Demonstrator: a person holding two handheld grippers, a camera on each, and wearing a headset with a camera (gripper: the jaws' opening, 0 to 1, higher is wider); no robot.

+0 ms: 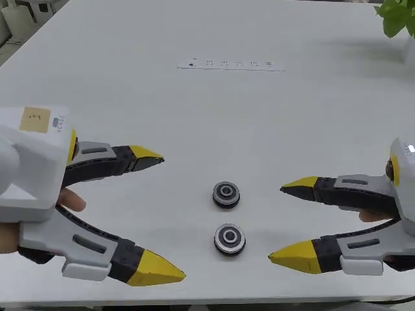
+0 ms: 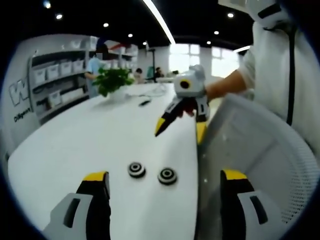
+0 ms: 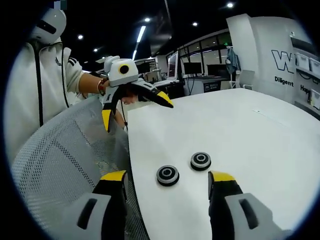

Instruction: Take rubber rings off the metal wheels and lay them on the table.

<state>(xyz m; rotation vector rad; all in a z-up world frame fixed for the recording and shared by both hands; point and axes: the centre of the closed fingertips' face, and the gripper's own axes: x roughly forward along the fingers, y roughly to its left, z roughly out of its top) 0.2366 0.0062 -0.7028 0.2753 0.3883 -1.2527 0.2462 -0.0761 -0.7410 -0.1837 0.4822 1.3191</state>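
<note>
- Smooth matte white table point(image 1: 259, 110), plant leaves point(image 1: 395, 16) at the far corner.
- Lying flat near the front edge: far wheel point(image 1: 225, 194) and near wheel point(image 1: 229, 238), small, round, shiny metal hubs inside black rubber rings, close but apart.
- Sitting between left gripper point(image 1: 172, 218) and right gripper point(image 1: 275, 223), touching neither.
- Spread wide on both sides, pointed yellow tips, gripping nothing.

The table point(image 1: 259, 116) is evenly lit by ceiling lights point(image 3: 140, 34) (strips and spots); soft shadows are cast under the wheels point(image 1: 226, 194). Edges are bent in both gripper views; backgrounds are blurred.
</note>
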